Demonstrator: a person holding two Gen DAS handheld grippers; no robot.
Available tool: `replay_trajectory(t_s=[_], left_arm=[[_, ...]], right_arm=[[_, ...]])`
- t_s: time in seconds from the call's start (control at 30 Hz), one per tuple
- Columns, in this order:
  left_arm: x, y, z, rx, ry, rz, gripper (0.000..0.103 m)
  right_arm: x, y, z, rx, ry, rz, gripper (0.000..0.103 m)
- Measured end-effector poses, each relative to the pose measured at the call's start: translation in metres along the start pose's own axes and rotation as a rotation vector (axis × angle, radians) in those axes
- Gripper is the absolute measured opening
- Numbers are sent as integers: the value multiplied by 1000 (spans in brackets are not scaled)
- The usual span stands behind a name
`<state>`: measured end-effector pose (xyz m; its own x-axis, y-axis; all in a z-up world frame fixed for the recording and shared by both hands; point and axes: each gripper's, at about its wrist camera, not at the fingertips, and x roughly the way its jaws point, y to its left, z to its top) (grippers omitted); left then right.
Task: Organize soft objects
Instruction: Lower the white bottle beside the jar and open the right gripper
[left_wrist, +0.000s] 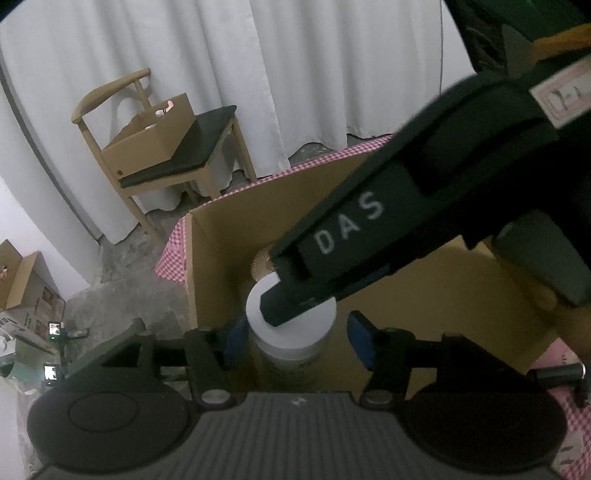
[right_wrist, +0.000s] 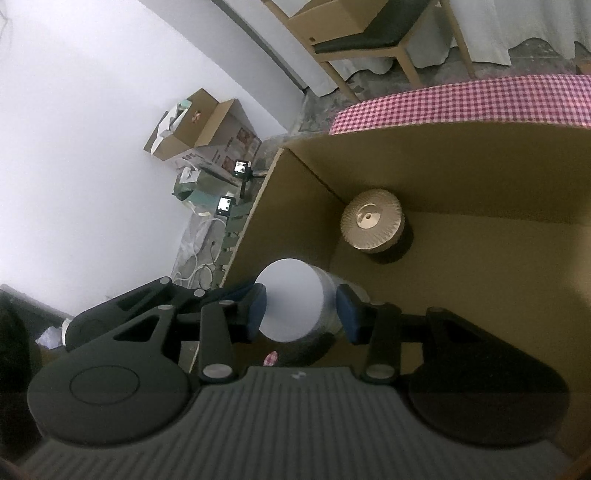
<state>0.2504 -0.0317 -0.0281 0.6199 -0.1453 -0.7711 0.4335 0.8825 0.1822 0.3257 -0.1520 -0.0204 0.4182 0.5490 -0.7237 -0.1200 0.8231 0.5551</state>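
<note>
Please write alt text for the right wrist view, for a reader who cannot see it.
The right tool hangs open around a white-lidded jar standing inside a cardboard box, near a gold-lidded jar in the box's corner. The box sits on a red checked cloth.

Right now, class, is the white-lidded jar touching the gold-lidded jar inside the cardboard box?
Apart. The right wrist view shows bare cardboard box floor between the white-lidded jar and the gold-lidded jar.
</note>
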Motion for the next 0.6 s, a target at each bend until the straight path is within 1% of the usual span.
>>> replay_trajectory(t_s=[0.13,0.2,0.23,0.37,0.5,0.6], left_arm=[[-2,0,-1,2,-4,-2,71],[-3,-1,-2,2,-11,-4,79],[-4,0,-3,2,-14,-6,80],[-8,-1,-3,1,-33,-3,86],[-15,-2,-3,-4,-54,-4,86],[-24,-4,-4,-12,-72,3,87]], right_arm=[[0,3,0,-6,6,1,43],[0,4,1,-12,8,1,44],[0,5,1,-15,9,1,44],[-1,10,2,-25,9,-2,51],[-8,16,2,-35,-5,-9,57],[-20,22,2,-43,-33,-10,61]])
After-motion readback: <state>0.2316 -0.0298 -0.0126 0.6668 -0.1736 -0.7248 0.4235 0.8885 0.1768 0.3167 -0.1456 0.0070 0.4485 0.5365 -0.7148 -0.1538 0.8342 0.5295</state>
